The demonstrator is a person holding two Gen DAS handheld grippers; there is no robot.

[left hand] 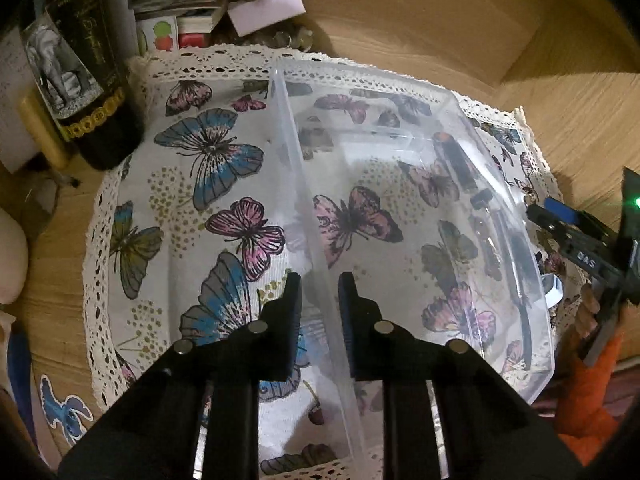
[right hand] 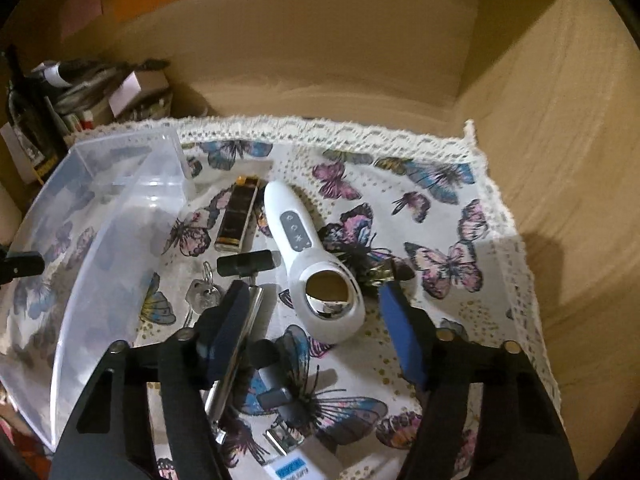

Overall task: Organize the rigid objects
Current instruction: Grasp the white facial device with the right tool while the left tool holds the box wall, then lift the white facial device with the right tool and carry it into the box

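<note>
A clear plastic bin [left hand: 400, 184] stands on the butterfly cloth [left hand: 168, 184]; it also shows in the right wrist view [right hand: 92, 240]. My left gripper [left hand: 320, 292] straddles the bin's near wall, its jaws narrowly apart on either side of it. My right gripper [right hand: 312, 300] is open above a white handheld device [right hand: 316, 264]. Beside the device lie a dark rectangular lighter [right hand: 236, 216], a corkscrew with a black handle [right hand: 244, 280], keys [right hand: 204, 292] and a small black item [right hand: 276, 392]. The right gripper shows at the left wrist view's right edge [left hand: 560, 220].
A dark bottle [left hand: 80, 80], papers and small boxes [left hand: 224, 4] crowd the back left corner. Wooden walls enclose the cloth [right hand: 440, 184] at back and right. A blue sticker [left hand: 64, 412] lies at front left. A blue-labelled white item [right hand: 296, 468] sits at the near edge.
</note>
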